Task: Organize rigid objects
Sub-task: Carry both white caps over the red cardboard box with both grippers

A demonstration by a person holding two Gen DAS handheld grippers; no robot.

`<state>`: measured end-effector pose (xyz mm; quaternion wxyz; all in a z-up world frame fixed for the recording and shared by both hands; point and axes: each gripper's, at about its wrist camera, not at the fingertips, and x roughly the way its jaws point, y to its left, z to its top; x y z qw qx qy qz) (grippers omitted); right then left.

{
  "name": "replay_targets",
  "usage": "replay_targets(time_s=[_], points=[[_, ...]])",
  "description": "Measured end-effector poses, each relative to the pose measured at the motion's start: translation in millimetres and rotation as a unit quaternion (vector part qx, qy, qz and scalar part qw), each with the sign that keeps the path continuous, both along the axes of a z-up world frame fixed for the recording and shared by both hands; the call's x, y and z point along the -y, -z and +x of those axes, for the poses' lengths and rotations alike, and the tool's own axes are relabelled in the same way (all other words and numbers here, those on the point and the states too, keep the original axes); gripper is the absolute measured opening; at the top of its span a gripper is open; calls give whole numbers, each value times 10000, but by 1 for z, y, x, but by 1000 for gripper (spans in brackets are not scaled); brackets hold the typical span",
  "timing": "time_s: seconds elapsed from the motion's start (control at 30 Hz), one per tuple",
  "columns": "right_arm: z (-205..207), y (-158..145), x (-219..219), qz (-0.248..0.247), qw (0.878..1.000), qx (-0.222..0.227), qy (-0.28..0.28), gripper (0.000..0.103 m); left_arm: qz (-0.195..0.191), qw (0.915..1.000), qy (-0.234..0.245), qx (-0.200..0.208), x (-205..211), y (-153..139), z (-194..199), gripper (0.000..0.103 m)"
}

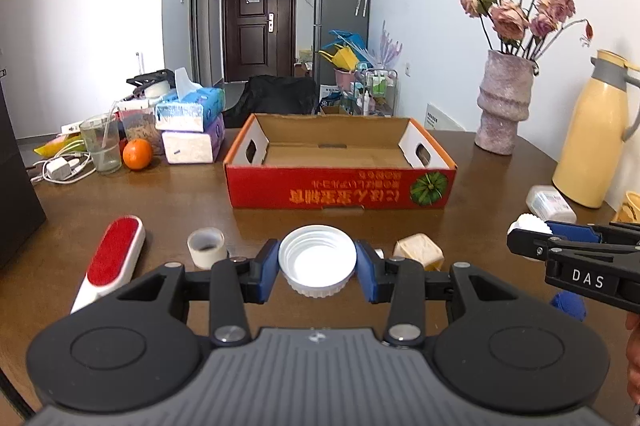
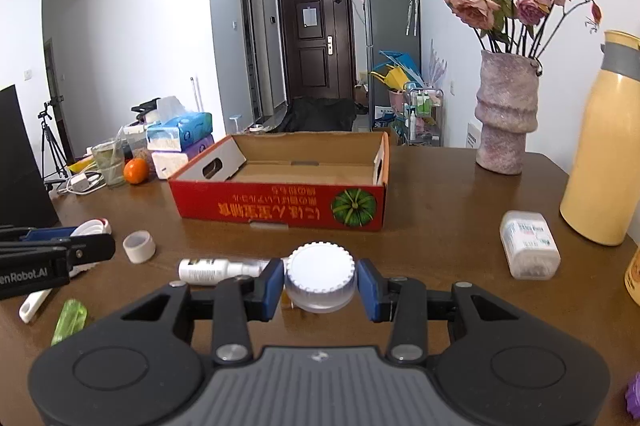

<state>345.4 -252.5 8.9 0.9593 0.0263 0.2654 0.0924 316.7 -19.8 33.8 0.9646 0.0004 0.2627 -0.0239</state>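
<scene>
Looking through the left wrist view: left claw (image 1: 317, 268) clamping a white cap (image 1: 317, 260) by its ribbed rim, one blue pad (image 1: 267, 276) on each side, hollow threaded side facing up. Judging it light, stiff plastic, a bit slick on the ridges; gripping across the full width as now seems the sound hold. Cap hanging above the brown table (image 1: 400, 226), in front of the red cardboard box (image 1: 340, 188), which is sitting open with nothing seen inside. Lying near on the table: a red lint brush (image 1: 110, 262), a roll of tape (image 1: 206, 246), a tan block (image 1: 418, 250). Right claw (image 1: 532, 238) entering from the right edge, pinching something white.

Switching to the right wrist view: right claw (image 2: 320, 284) clenched on a small white-lidded jar (image 2: 320, 278), pads pressing its sides just under the ribbed lid. Guessing light and rigid, smooth wall possibly slippery; holding low on the lid rim looks safest. Jar held above the table, short of the box (image 2: 280, 206). Spray bottle (image 2: 218, 270) lying behind it, a white pill bottle (image 2: 528, 244) to the right, a green stick (image 2: 70, 320) at left.
</scene>
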Motion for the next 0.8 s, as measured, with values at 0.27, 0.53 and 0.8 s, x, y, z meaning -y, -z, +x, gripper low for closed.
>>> replay_targets(time_s=[0.27, 0.53, 0.8], points=[[33, -14, -5, 66, 10000, -17, -3, 39, -45, 9999, -104, 4, -8, -14, 34, 42], [67, -23, -12, 57, 10000, -61, 12, 39, -114, 9995, -261, -122, -16, -20, 72, 42], [101, -25, -17, 33, 9998, -172, 32, 39, -11, 9990, -404, -207, -20, -23, 110, 42]])
